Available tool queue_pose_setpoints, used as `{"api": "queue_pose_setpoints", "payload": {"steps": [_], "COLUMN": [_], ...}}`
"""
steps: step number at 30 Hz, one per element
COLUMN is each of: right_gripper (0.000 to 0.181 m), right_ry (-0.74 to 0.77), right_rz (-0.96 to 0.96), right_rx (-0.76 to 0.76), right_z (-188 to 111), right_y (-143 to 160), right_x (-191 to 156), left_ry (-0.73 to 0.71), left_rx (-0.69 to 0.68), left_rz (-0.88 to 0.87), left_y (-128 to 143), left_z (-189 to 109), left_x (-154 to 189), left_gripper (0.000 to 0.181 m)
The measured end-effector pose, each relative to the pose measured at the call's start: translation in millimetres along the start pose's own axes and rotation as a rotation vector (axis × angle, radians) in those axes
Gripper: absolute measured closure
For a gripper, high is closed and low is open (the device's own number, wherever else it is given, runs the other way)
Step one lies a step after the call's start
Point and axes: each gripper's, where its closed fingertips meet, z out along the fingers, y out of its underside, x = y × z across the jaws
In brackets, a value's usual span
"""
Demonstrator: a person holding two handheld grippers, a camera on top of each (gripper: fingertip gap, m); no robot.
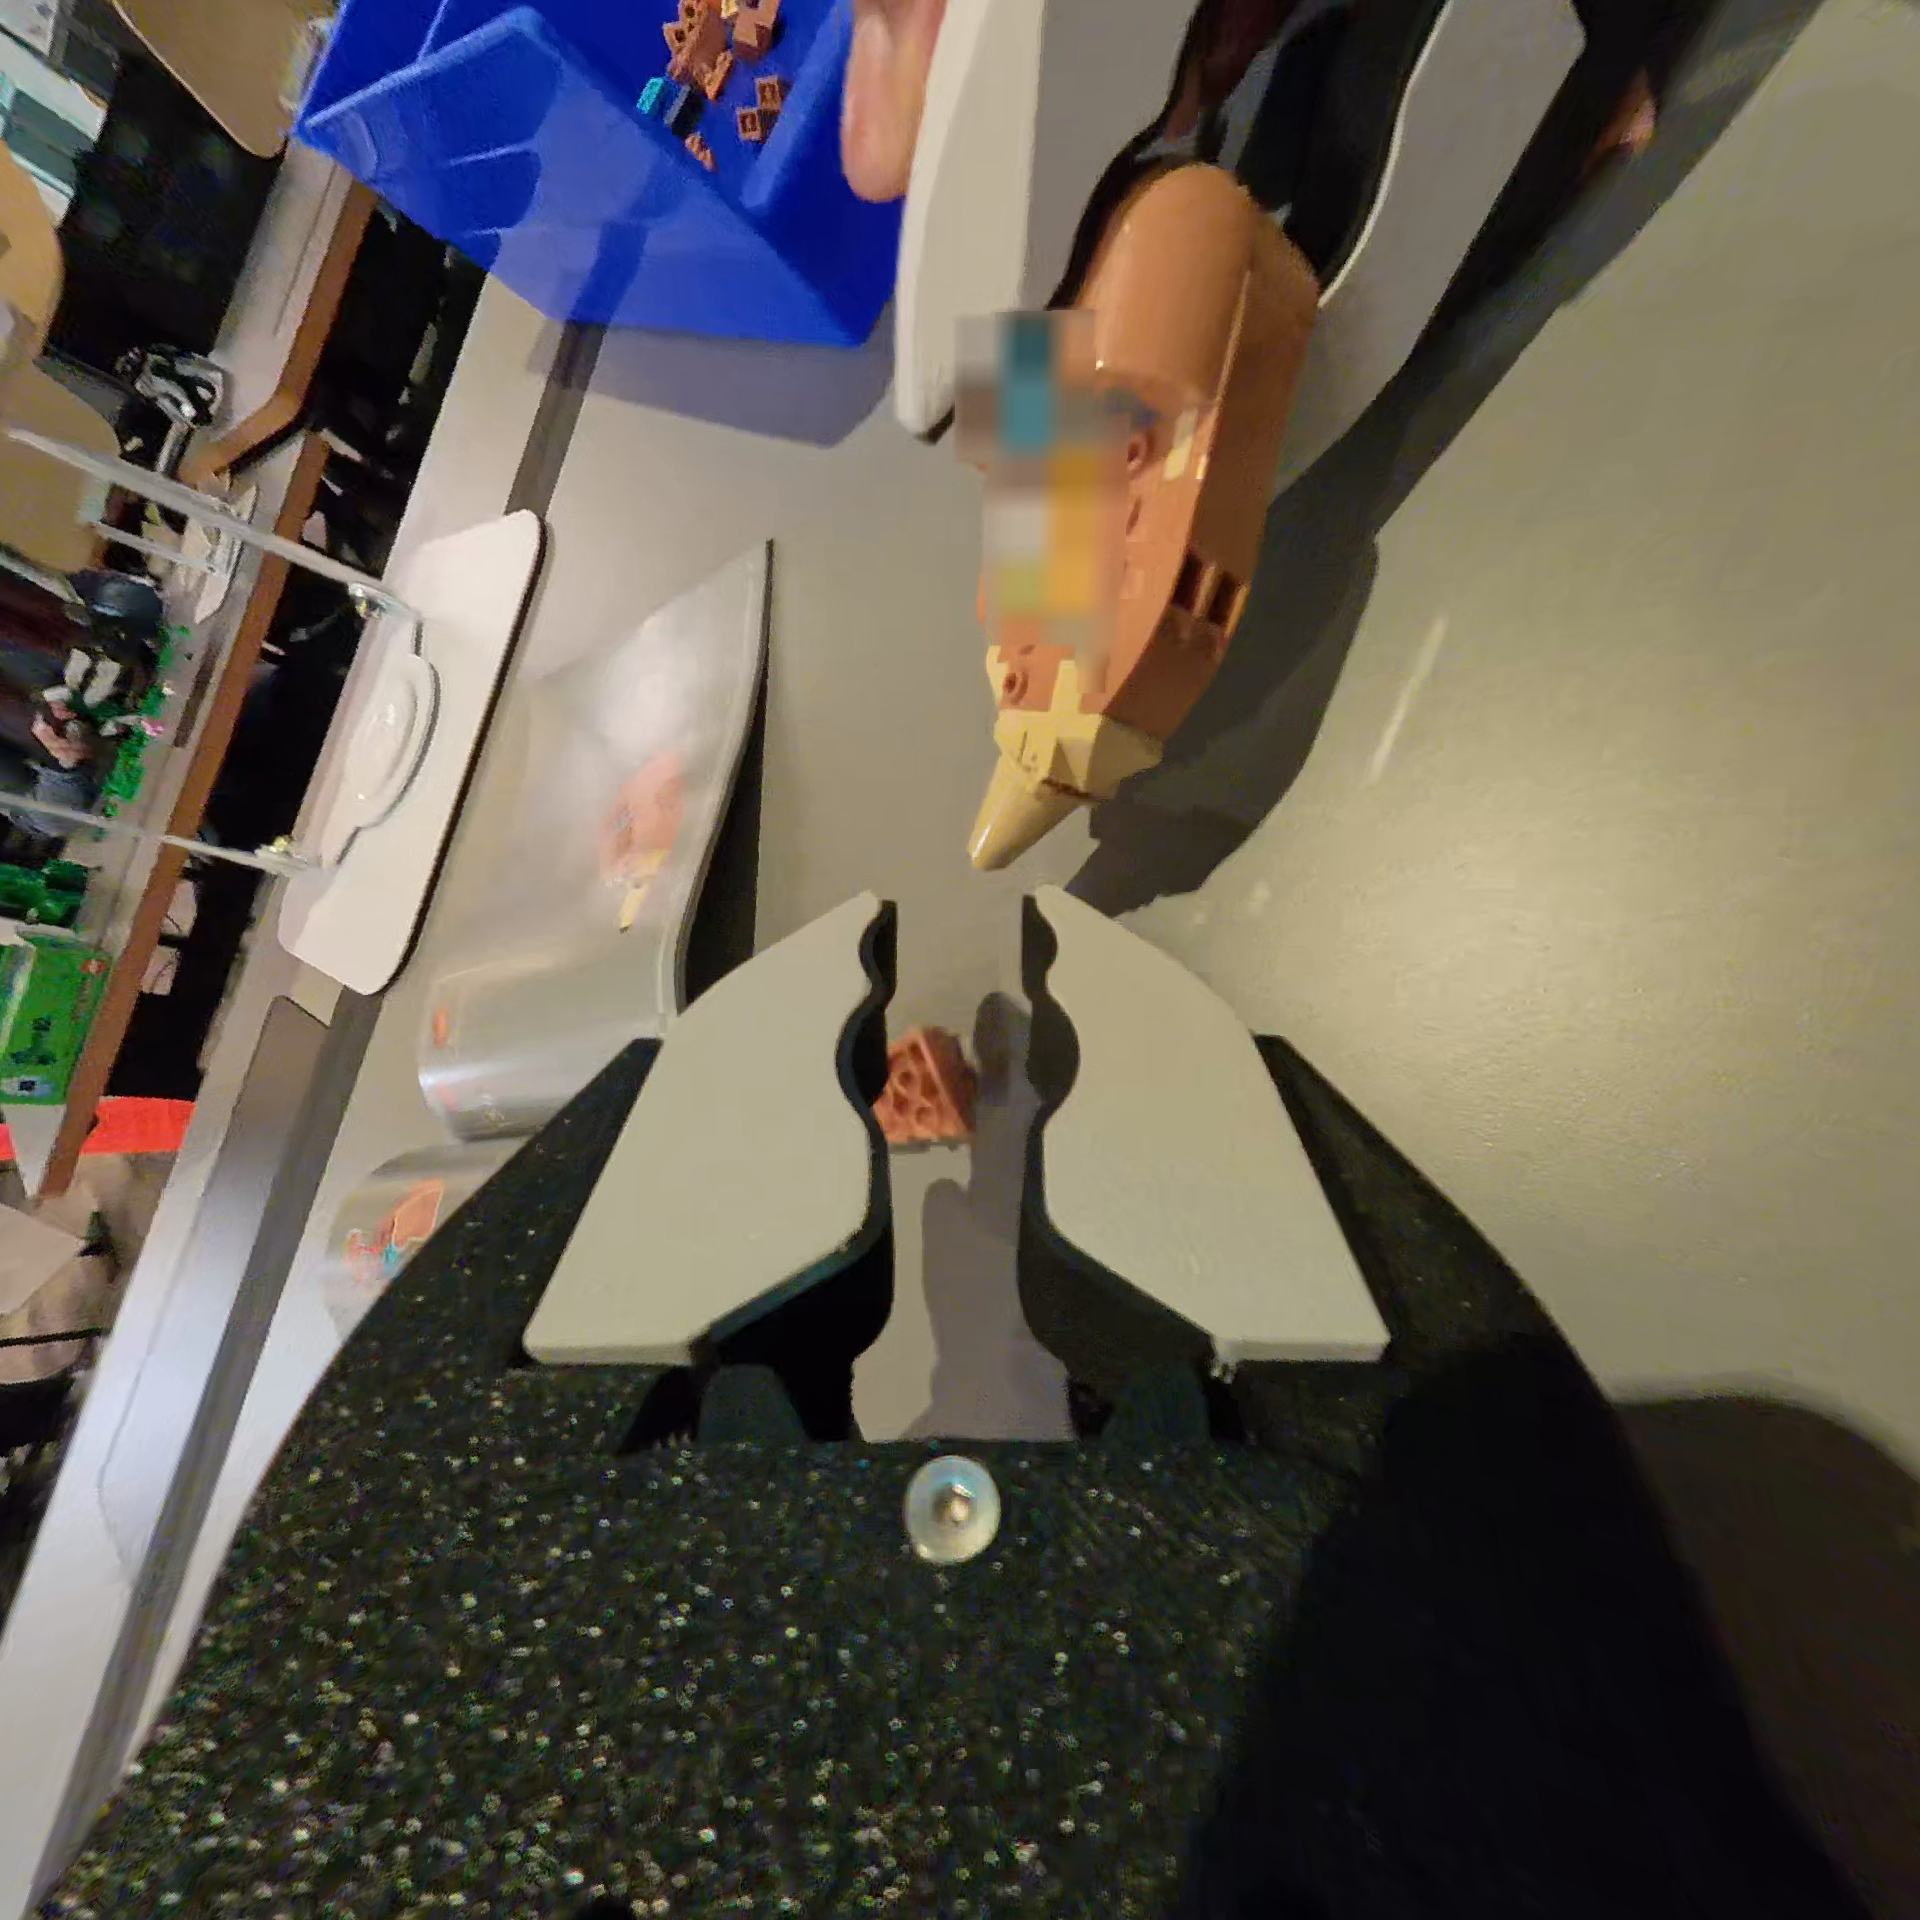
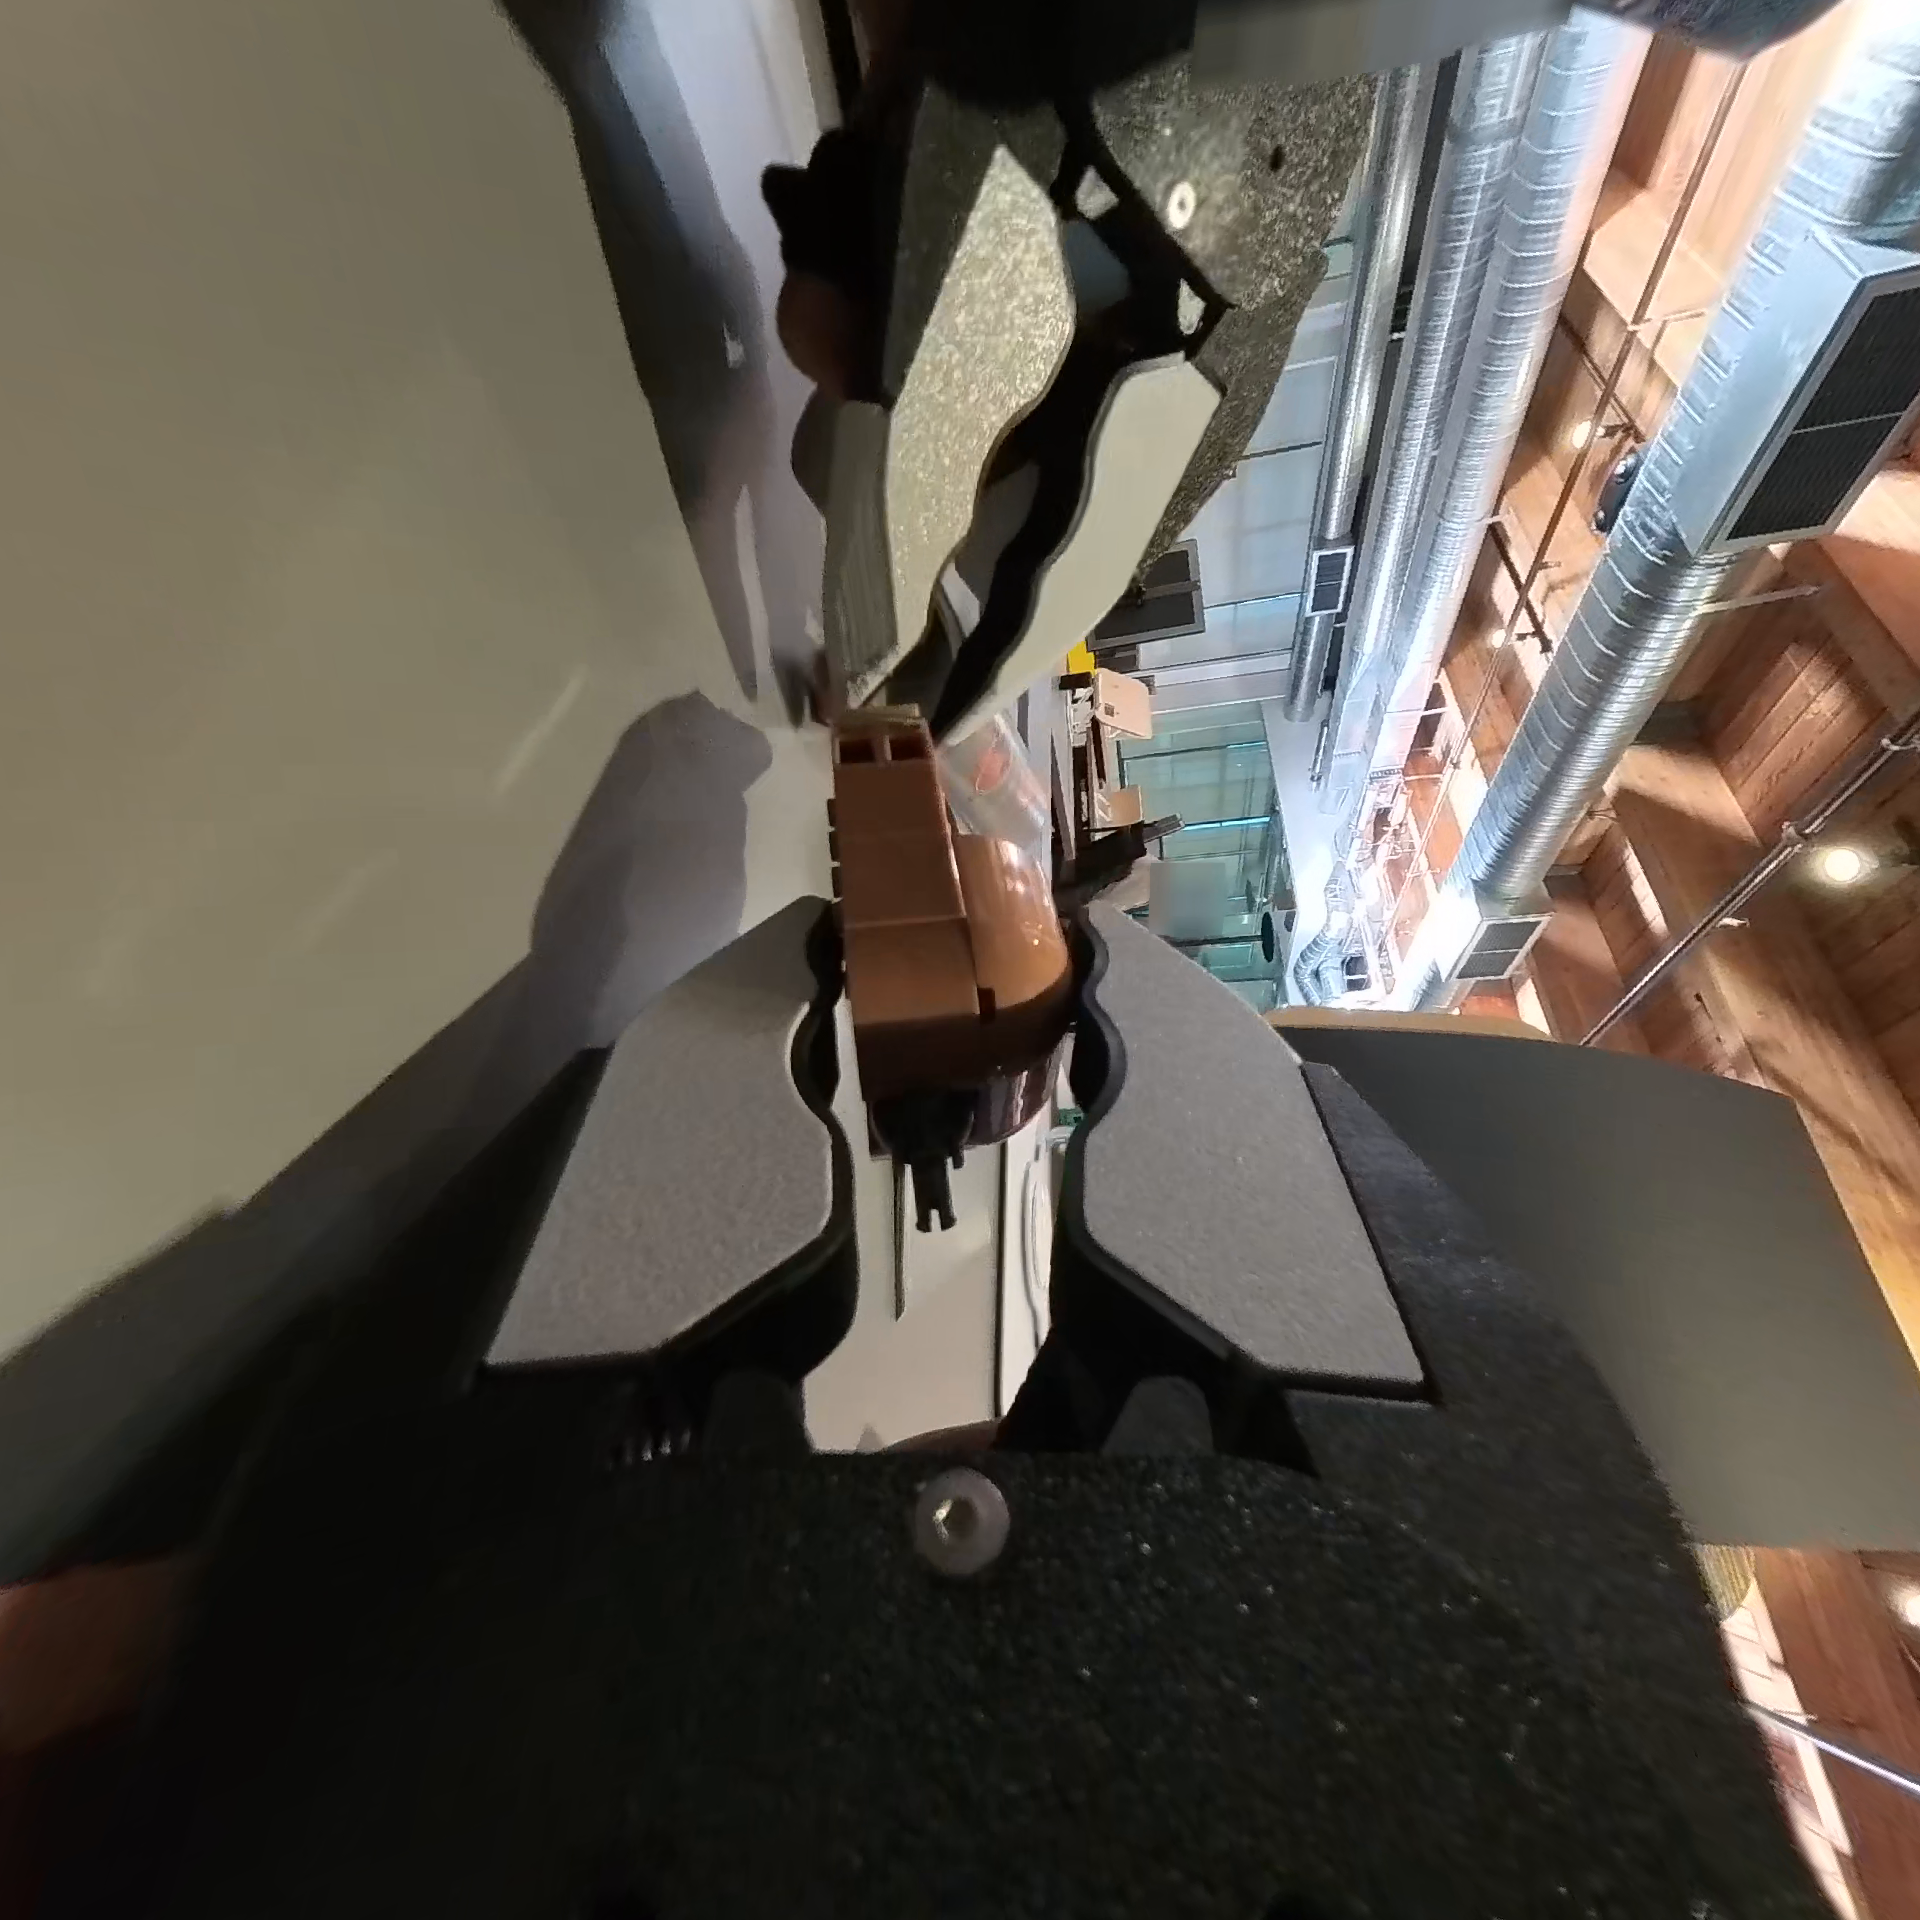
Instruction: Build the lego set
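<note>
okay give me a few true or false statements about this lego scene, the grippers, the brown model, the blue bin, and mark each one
1. The right gripper holds the brown model. True.
2. The left gripper is clamped on the model's tan tip. False: the tip sits just beyond its fingertips, and they stand apart.
3. A small reddish-brown brick lies on the table between the left gripper's fingers. True.
4. The blue bin is empty. False: it holds loose brown and teal pieces.
5. The open booklet lies inside the blue bin. False: it lies on the table near the bin.
</note>
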Motion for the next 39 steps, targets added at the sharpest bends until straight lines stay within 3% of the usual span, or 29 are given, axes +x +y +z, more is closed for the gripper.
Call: {"api": "queue_pose_setpoints", "payload": {"steps": [5, 11, 13, 17, 22, 29, 34, 39], "right_gripper": [0.140, 0.140, 0.140, 0.140, 0.140, 0.140, 0.140, 0.140], "right_ry": [-0.004, -0.002, -0.002, -0.001, -0.002, -0.002, -0.005, -0.004], "right_rz": [0.008, 0.013, 0.013, 0.012, 0.006, 0.008, 0.008, 0.007], "right_rx": [-0.001, 0.000, 0.000, 0.000, -0.001, 0.002, 0.006, 0.006], "right_z": [0, 0, 0, 0, 0, -1, 0, 0], "right_y": [1, 2, 2, 1, 1, 1, 0, 0], "right_x": [0, 0, 0, 0, 0, 1, 0, 1], "left_ry": [0.115, 0.175, 0.191, 0.252, 0.507, 0.748, 0.827, 0.743], "left_rx": [-0.068, -0.212, -0.204, -0.186, -0.115, -0.270, -0.316, -0.320], "left_rz": [-0.117, -0.197, -0.201, -0.007, 0.177, 0.282, 0.269, 0.259], "left_y": [17, 53, 52, 50, 40, 55, 58, 58], "left_z": [-11, -21, -20, -18, -18, -5, -7, -8], "left_x": [-3, -13, -13, -24, -24, -13, -7, -11], "left_gripper": [0.149, 0.149, 0.149, 0.149, 0.149, 0.152, 0.157, 0.167]}}
